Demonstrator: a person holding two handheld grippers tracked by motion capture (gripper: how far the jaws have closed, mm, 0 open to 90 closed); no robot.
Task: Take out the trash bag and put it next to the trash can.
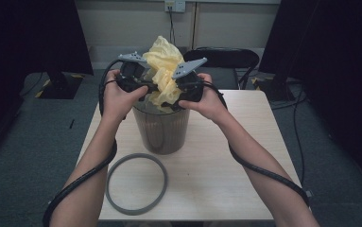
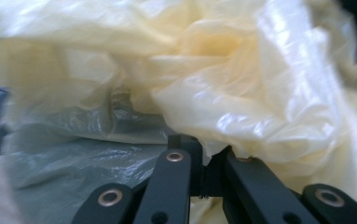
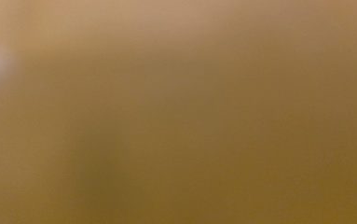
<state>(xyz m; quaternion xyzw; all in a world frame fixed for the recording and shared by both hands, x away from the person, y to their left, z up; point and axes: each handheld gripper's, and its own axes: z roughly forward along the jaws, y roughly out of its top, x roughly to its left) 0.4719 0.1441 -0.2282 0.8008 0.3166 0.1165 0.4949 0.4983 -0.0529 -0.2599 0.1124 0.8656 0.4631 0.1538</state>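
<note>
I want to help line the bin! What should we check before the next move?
1. Left gripper pinching the bag: ok, jaws shut on the plastic.
2. Right gripper holding the bag: cannot tell, the bag blurs its view.
3. Bag over the bin: ok, bunched above the opening.
4. Bag opened out: not ok, crumpled.
5. Bin upright on the table: ok.
6. Ring out of the way: ok, flat beside the bin.

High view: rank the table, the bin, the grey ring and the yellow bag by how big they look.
1. table, by far the largest.
2. bin and grey ring: close in apparent extent, so left unranked; the ring also lies nearer the camera.
3. yellow bag: crumpled and partly hidden, smallest visible patch.
</note>
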